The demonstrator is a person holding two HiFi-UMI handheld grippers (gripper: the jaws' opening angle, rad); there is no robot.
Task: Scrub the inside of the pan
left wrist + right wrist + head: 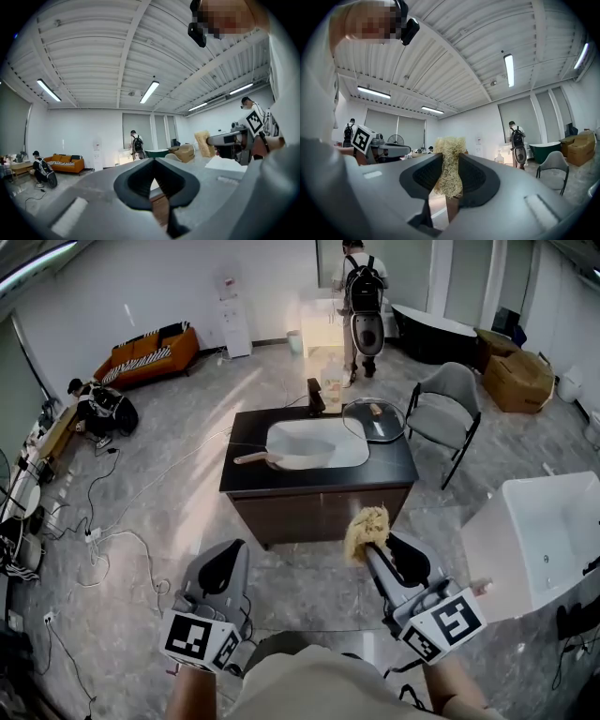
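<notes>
The pan [292,462] with a wooden handle [251,458] lies in the white sink [337,442] of a dark counter [394,470], a few steps ahead of me. My right gripper [373,542] is shut on a straw-coloured fibrous scrubber [366,528], held raised well short of the counter. The right gripper view shows the scrubber [449,164] pinched between the jaws. My left gripper [223,563] is shut and holds nothing; its jaws meet in the left gripper view [154,177]. Both grippers tilt upward, far from the pan.
A glass lid [375,420] and a bottle [331,390] sit on the counter. A grey chair [445,409] stands right of it, a white tub [548,540] nearer right. Cables [112,540] trail on the floor at left. A person with a backpack [364,296] stands beyond.
</notes>
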